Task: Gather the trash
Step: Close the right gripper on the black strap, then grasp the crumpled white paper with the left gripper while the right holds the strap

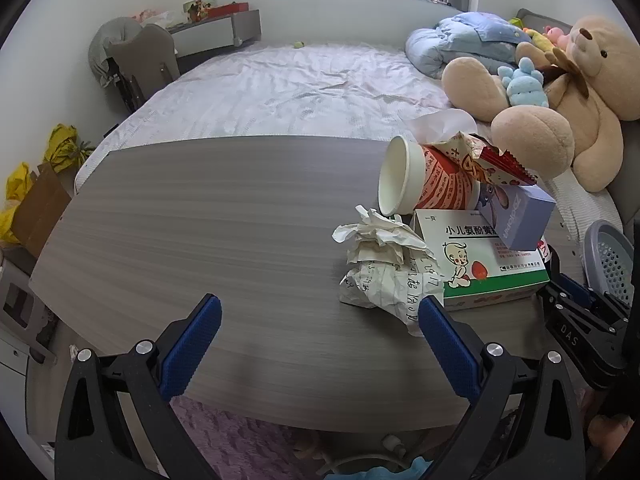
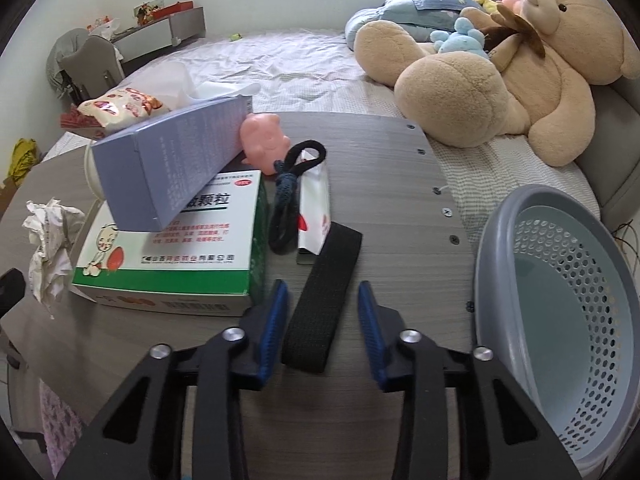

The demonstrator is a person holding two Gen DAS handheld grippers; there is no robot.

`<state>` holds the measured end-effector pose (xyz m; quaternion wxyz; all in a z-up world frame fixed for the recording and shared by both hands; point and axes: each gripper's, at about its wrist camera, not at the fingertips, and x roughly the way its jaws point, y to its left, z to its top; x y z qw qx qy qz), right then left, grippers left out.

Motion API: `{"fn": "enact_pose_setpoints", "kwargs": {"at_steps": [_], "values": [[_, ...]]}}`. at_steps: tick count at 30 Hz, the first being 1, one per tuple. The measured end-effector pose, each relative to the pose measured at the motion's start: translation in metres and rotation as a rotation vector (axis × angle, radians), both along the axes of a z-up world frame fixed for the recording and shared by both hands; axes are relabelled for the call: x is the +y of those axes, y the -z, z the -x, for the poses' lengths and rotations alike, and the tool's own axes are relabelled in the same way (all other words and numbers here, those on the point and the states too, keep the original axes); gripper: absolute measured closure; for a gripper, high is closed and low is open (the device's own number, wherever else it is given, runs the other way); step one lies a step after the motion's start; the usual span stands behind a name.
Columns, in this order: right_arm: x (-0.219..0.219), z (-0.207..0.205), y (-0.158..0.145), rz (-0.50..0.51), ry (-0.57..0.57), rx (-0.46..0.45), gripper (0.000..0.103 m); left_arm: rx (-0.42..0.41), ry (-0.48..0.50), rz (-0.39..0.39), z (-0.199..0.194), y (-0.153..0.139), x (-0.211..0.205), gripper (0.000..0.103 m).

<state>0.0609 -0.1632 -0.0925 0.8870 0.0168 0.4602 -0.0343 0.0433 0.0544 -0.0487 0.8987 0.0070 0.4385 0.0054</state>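
right gripper (image 2: 323, 320) straddles the black strap (image 2: 320, 300) at six o'clock, jaws apart, not gripping; left gripper (image 1: 320, 344) waits wide open.

My blue-padded black right gripper (image 2: 323, 308) frames a plain black woven strap (image 2: 322, 300) on the grey wood-grain table (image 2: 392, 168). Beside it sit the white-and-green printed carton (image 2: 176, 248) and the lavender cardboard box (image 2: 176, 168). The perforated plastic basket (image 2: 560, 320) is grey outside, pale blue inside.

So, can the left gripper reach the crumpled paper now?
Probably yes. The left gripper is open, and the crumpled paper lies just ahead of its right finger on the table, with nothing between them.
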Motion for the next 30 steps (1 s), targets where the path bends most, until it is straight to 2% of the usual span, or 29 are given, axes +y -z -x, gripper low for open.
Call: {"fn": "enact_pose_setpoints", "kwargs": {"at_steps": [3,8,22,30], "values": [[-0.003,0.005,0.000,-0.036,-0.003,-0.007,0.084,0.010,0.006,-0.001,-0.002,0.000,-0.001,0.006],[-0.013,0.011,-0.006,-0.098,0.016,-0.016,0.085,0.002,0.013,-0.001,0.001,-0.005,-0.003,0.006],[-0.028,0.035,-0.014,-0.149,0.034,-0.047,0.085,0.003,0.061,0.027,0.009,-0.010,-0.008,0.006],[-0.033,0.041,-0.016,-0.160,0.038,-0.051,0.085,0.015,0.077,0.046,0.009,-0.004,-0.006,0.006]]}}
